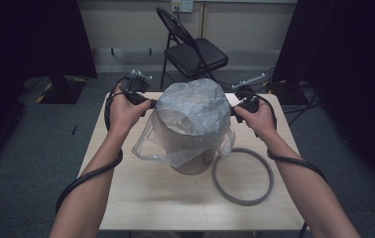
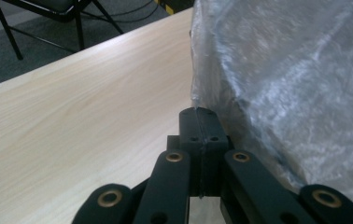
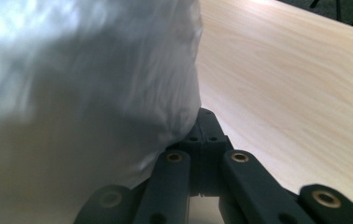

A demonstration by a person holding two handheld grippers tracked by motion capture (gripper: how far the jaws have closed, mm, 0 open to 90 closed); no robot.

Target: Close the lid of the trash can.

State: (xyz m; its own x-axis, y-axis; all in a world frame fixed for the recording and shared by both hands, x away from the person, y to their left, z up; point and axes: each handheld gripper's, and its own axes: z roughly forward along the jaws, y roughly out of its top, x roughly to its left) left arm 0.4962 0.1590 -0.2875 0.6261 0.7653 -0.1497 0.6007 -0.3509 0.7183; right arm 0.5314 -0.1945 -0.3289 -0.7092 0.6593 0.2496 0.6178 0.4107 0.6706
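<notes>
A clear plastic bag [image 1: 193, 106] billows over a beige ribbed bin [image 1: 190, 161] standing mid-table. My left gripper [image 1: 151, 104] is at the bag's left side and my right gripper [image 1: 233, 110] at its right, both near the bin's top. In the left gripper view the jaws are pressed together at the tip [image 2: 199, 112], with the bag's film [image 2: 286, 79] running down into them. The right gripper view has its jaws [image 3: 206, 114] together too, and the bag [image 3: 86, 84] bulges against them from the left.
A grey ring [image 1: 242, 198] lies flat on the wooden table [image 1: 141, 198] just right of the bin. A black folding chair [image 1: 195, 52] stands beyond the table's far edge. Black cables trail along both forearms.
</notes>
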